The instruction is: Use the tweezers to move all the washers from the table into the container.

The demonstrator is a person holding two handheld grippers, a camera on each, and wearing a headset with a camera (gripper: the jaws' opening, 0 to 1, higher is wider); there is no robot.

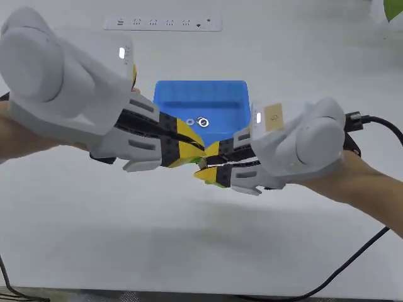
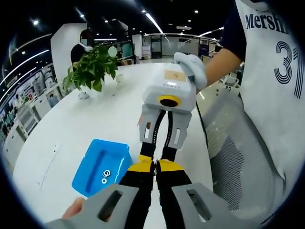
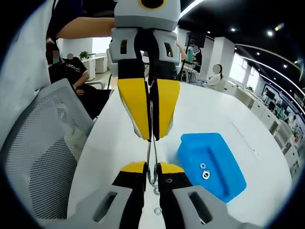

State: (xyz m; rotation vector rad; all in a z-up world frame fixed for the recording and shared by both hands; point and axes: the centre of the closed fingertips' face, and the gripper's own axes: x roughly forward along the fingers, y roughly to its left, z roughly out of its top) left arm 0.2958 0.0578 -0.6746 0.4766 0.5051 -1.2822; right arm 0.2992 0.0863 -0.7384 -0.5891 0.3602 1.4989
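Observation:
The thin metal tweezers (image 3: 151,157) run between both grippers, which meet tip to tip in front of the blue container (image 1: 170,100). My right gripper (image 3: 152,170) is shut on their lower part, and my left gripper (image 3: 152,136) is shut on them from the opposite side. Two washers (image 3: 156,191) lie on the white table just beyond the tweezer tips. More washers (image 1: 203,123) rest inside the container (image 3: 228,181). In the head view my left gripper (image 1: 196,153) comes in from the left and my right gripper (image 1: 211,168) from the right. In the left gripper view my left gripper (image 2: 156,166) faces the right gripper (image 2: 157,153).
A white power strip (image 1: 164,24) lies at the back of the table. A black cable (image 1: 368,255) trails off the right gripper toward the front edge. A potted plant (image 2: 93,69) stands further along the table. A grey mesh chair (image 3: 43,157) stands beside the table.

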